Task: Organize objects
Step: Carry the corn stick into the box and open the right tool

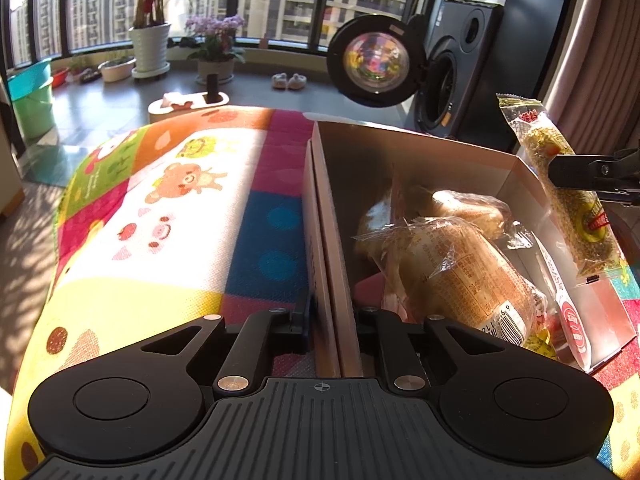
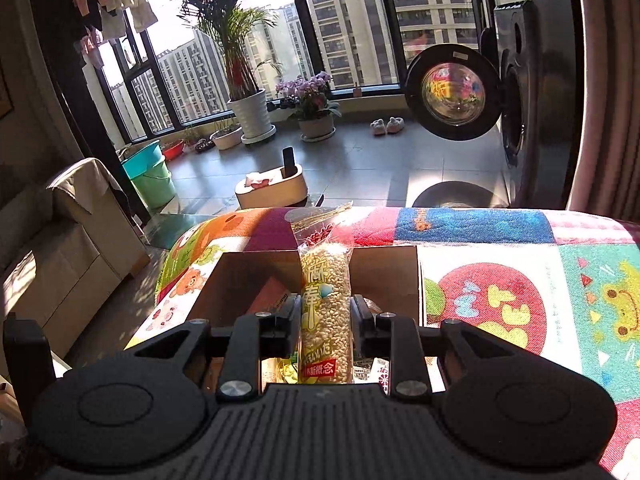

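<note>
Cardboard box (image 1: pixel 432 148) wall pinched; wrapped buns (image 1: pixel 452 264) crowd inside.

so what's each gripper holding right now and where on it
Left gripper is clamped on the cardboard box at its near side wall. Right gripper pinches the long puffed-rice snack pack around its middle, above the box.

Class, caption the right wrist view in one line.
Right tool grips a puffed-rice snack bar upright above the open cardboard box.
</note>
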`<state>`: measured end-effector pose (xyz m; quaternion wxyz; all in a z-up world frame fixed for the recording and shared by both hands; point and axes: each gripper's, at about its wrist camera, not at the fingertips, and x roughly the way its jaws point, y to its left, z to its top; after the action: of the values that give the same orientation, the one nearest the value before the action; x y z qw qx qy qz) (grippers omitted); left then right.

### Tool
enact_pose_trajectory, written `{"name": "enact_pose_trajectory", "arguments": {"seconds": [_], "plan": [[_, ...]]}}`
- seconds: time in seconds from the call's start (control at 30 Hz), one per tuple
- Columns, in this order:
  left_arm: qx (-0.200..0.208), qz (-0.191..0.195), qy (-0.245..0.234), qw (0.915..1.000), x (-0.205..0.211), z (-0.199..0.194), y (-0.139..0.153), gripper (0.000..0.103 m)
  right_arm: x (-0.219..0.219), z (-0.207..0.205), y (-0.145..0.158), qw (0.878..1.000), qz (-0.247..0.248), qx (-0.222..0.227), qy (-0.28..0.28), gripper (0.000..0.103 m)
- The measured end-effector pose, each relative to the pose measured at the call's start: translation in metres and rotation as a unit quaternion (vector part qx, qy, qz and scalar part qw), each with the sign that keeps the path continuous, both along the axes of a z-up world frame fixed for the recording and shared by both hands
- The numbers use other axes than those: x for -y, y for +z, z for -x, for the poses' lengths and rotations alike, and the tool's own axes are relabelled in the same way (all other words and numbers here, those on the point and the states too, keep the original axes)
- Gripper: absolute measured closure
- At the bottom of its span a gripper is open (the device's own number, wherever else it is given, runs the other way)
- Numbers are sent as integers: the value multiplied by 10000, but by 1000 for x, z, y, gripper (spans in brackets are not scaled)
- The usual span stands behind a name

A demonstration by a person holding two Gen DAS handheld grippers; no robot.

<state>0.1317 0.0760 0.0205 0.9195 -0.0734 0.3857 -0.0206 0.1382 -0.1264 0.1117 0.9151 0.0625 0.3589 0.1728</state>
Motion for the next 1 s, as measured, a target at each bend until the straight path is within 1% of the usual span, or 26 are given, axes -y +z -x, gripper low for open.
{"name": "enact_pose_trajectory", "arguments": {"seconds": [0.07, 0.2, 0.27, 0.43, 0.53, 0.6, 0.67, 0.8, 0.83, 0.87, 0.93, 1.0], "plan": [[-2, 52, -12, 10000, -1, 0, -1, 87, 0, -14, -13, 9998, 31, -180, -60, 77], [8, 130, -34, 9999, -4, 0, -1, 86, -2, -24, -32, 9990, 33, -435, -82, 77], [12, 137, -34, 9999, -4, 0, -1, 86, -2, -22, -34, 9991, 51, -409, -62, 77], [14, 164, -17, 9999, -5, 0, -2, 86, -4, -15, -34, 9988, 372, -258, -159, 77], [18, 156, -6, 9999, -4, 0, -2, 87, -3, -12, -34, 9988, 429, -184, -126, 77], [5, 149, 3, 9999, -3, 0, -2, 87, -4, -8, -31, 9990, 429, -140, -43, 72], [-8, 161, -2, 9999, -3, -1, -2, 87, 0, 3, -25, 9992, 389, 7, 79, 57], [-25, 144, -3, 9999, -3, 0, -1, 87, 11, 39, -8, 9955, 735, 512, 321, 48], [-27, 135, 3, 9999, -2, -1, -1, 87, 15, 48, -6, 9940, 818, 598, 410, 41], [-29, 128, 10, 9999, -2, 0, 0, 87, 19, 60, -1, 9918, 880, 668, 638, 34], [-36, 120, 21, 9999, -1, 0, 0, 87, 29, 83, 0, 9886, 889, 706, 994, 29], [-71, 80, 64, 9999, 1, -1, 1, 88, 37, 101, -3, 9865, 920, 728, 1139, 27]]}}
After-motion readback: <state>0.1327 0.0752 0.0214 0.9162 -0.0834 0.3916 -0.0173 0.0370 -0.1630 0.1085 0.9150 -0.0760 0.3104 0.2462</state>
